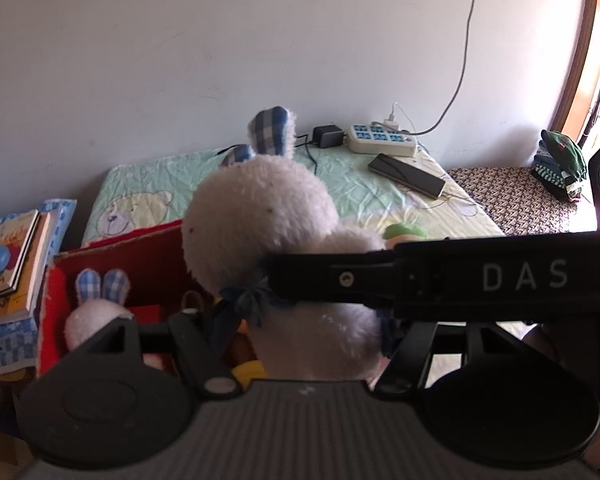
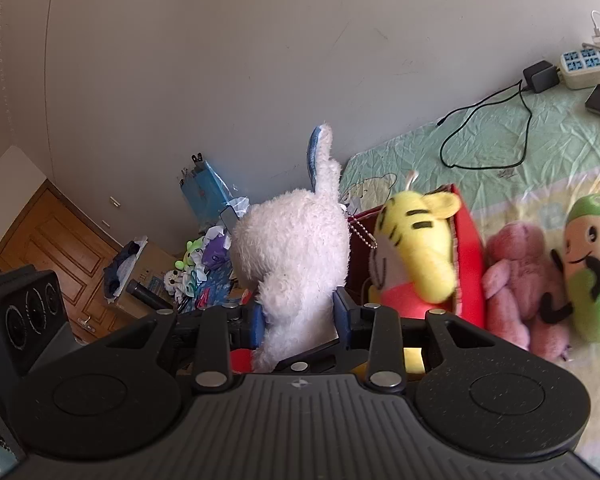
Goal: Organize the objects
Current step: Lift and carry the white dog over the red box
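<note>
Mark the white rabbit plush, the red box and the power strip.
white rabbit plush (image 2: 296,248), right wrist view, back of its body.
red box (image 2: 469,240), right wrist view, right wall.
power strip (image 1: 381,139), left wrist view, top face.

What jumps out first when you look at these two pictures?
A fluffy white plush rabbit with blue checked ears fills the middle of both views, pinched between the right gripper's blue pads above a red cardboard box. A yellow striped tiger plush sits in the box, while a pink plush and green plush lie on the bed beside it.

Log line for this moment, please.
right gripper: shut on white bunny | left gripper: state unclear | red box: holds tiger plush | pink plush, green plush: on bed
</note>
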{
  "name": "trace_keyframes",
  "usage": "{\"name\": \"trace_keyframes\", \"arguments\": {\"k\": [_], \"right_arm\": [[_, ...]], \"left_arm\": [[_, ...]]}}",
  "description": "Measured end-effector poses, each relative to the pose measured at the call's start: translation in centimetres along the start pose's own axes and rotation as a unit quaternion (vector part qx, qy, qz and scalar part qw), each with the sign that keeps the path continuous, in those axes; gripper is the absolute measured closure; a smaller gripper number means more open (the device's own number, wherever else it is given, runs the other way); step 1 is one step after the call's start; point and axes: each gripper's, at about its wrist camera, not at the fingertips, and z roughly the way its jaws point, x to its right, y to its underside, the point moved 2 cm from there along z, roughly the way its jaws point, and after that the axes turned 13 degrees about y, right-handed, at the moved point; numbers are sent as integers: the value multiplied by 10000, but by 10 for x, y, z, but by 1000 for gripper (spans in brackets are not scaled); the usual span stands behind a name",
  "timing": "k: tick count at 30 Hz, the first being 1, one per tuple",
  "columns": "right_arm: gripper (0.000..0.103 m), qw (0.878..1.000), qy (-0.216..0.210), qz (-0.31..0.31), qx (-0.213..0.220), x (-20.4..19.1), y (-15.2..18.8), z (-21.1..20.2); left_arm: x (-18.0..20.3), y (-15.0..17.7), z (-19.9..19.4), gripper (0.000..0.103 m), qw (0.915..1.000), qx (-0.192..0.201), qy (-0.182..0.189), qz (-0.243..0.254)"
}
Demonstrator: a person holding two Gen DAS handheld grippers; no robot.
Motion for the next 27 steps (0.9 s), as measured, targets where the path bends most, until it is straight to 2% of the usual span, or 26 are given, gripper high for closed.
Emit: {"name": "trace_keyframes", "arguments": {"k": [13, 27], "right_arm": [[66, 9984, 478, 240, -189, -17, 24, 67], [66, 9921, 1116, 225, -519, -19, 32, 109]], "left_arm": [[-69, 18, 35, 40, 9985, -544, -61, 63], [-102, 33, 68, 40, 9949, -965, -61, -271]]}}
